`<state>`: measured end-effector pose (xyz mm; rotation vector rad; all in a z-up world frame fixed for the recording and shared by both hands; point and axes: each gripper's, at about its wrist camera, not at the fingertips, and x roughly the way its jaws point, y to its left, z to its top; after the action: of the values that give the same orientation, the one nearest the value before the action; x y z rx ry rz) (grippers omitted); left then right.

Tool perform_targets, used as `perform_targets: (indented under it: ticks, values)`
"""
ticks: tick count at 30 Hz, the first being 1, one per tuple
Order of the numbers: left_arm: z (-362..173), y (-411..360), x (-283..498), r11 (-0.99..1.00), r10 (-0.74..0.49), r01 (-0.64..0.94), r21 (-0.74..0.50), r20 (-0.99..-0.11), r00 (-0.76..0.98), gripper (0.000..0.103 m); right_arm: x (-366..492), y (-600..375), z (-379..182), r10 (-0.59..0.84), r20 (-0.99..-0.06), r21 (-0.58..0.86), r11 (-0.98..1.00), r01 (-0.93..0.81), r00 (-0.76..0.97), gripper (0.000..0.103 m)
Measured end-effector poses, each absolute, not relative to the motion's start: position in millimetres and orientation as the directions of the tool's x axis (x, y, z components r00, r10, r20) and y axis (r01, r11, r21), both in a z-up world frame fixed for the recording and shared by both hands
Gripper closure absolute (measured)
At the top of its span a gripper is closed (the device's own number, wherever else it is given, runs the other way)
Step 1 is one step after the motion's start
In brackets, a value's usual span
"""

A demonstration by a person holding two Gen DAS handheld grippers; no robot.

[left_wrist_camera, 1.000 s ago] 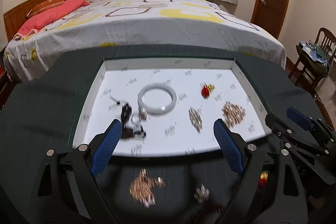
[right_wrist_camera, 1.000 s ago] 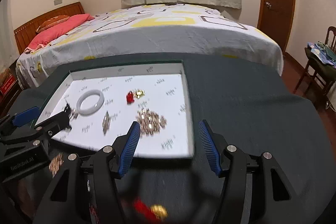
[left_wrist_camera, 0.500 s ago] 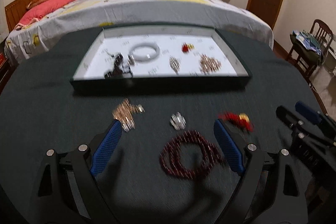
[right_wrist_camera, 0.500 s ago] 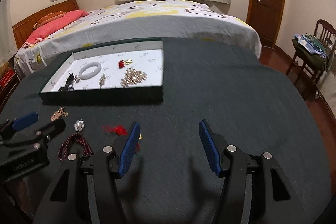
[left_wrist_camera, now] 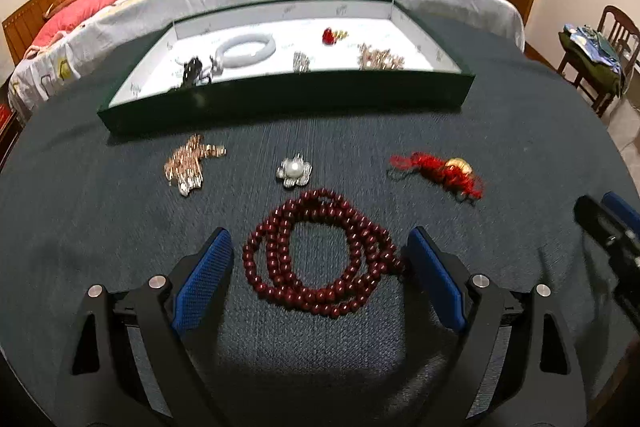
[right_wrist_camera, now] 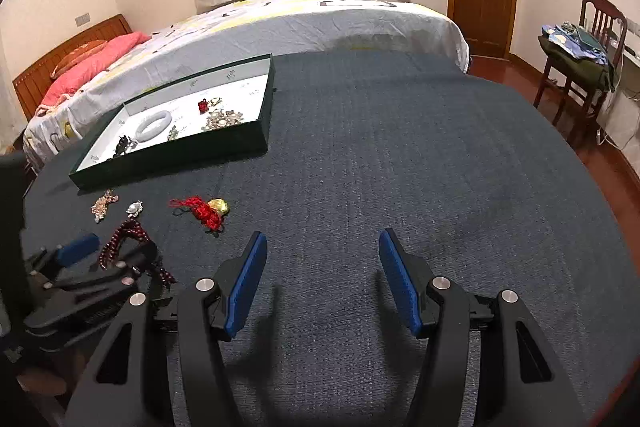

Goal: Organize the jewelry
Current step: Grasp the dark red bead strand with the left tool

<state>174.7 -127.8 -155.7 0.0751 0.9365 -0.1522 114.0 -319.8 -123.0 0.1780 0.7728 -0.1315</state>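
Beads: dark red bead strand (left_wrist_camera: 320, 253) lies coiled on the tablecloth (left_wrist_camera: 500, 131), between the spread jaws of our left gripper (left_wrist_camera: 318, 267), unheld. Right gripper (right_wrist_camera: 322, 277) gapes over bare cloth. Risk: pinching one loop lets the rest trail and snag short of the tray (left_wrist_camera: 280, 99).

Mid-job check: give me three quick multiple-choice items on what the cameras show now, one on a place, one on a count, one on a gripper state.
1. The dark red bead necklace lies:
A. in the tray
B. on the cloth between the left gripper's fingers
C. on the bed

2. Jewelry pieces on the cloth outside the tray:
A. two
B. four
C. six

3. The right gripper is:
A. open, empty
B. shut on the pearl brooch
C. shut on the red tassel charm

Answers: 1 B, beads lie inside the left gripper; 2 B, necklace, rose-gold piece, pearl brooch, red tassel charm; 3 A, bare cloth between its fingers.
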Motion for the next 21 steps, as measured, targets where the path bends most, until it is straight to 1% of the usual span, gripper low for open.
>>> perform_targets:
  ticks: [3, 5, 7, 8, 10, 11, 13, 14, 16, 17, 19, 21]
  values:
    - [-157.5, -120.2, 173.5, 0.987, -0.122, 0.158, -0.035, -0.804, 0.582, 0.015, 113.4, -318.2, -123.1, -0.044, -0.701, 0.118, 0.977, 0.177, 0.711, 0.046]
    - [-157.4, -119.7, 173.1, 0.985, -0.123, 0.168, -0.028, -0.800, 0.587, 0.019, 113.8, -316.9, -123.8, -0.043, -0.703, 0.119, 0.977, 0.176, 0.710, 0.046]
    - [-156.4, -118.8, 170.4, 0.983, -0.126, 0.181, -0.020, -0.792, 0.597, 0.029, 114.6, -315.9, -124.9, -0.041, -0.706, 0.119, 0.977, 0.175, 0.707, 0.046]
    - [-156.1, -117.9, 169.5, 0.983, -0.129, 0.185, -0.021, -0.790, 0.599, 0.032, 114.8, -315.4, -125.4, -0.041, -0.708, 0.118, 0.977, 0.175, 0.705, 0.046]
    - [-155.0, -116.1, 167.3, 0.980, -0.140, 0.195, -0.024, -0.785, 0.603, 0.043, 115.6, -315.0, -125.4, -0.042, -0.708, 0.117, 0.978, 0.175, 0.705, 0.046]
    - [-154.6, -115.4, 165.9, 0.978, -0.148, 0.207, -0.025, -0.784, 0.603, 0.046, 115.6, -315.1, -125.4, -0.042, -0.707, 0.117, 0.978, 0.175, 0.706, 0.046]
    - [-153.1, -113.4, 164.3, 0.974, -0.164, 0.226, -0.030, -0.780, 0.603, 0.062, 116.0, -313.4, -126.7, -0.043, -0.708, 0.112, 0.979, 0.172, 0.705, 0.046]
    - [-152.5, -112.6, 163.8, 0.972, -0.171, 0.232, -0.033, -0.780, 0.602, 0.065, 116.0, -312.9, -127.2, -0.042, -0.709, 0.111, 0.979, 0.171, 0.704, 0.046]
    - [-152.1, -110.6, 163.8, 0.969, -0.186, 0.245, -0.043, -0.779, 0.599, 0.078, 116.6, -310.4, -128.9, -0.040, -0.713, 0.108, 0.980, 0.166, 0.700, 0.046]
    - [-152.0, -109.3, 163.7, 0.968, -0.194, 0.248, -0.051, -0.779, 0.597, 0.078, 116.8, -309.1, -129.5, -0.039, -0.714, 0.106, 0.981, 0.163, 0.699, 0.046]
    - [-151.7, -106.2, 164.4, 0.967, -0.205, 0.248, -0.065, -0.778, 0.594, 0.083, 116.7, -306.4, -129.7, -0.040, -0.715, 0.100, 0.982, 0.159, 0.698, 0.046]
    - [-150.0, -102.9, 164.3, 0.967, -0.210, 0.246, -0.072, -0.772, 0.600, 0.085, 116.6, -304.5, -129.6, -0.040, -0.715, 0.098, 0.983, 0.156, 0.698, 0.046]
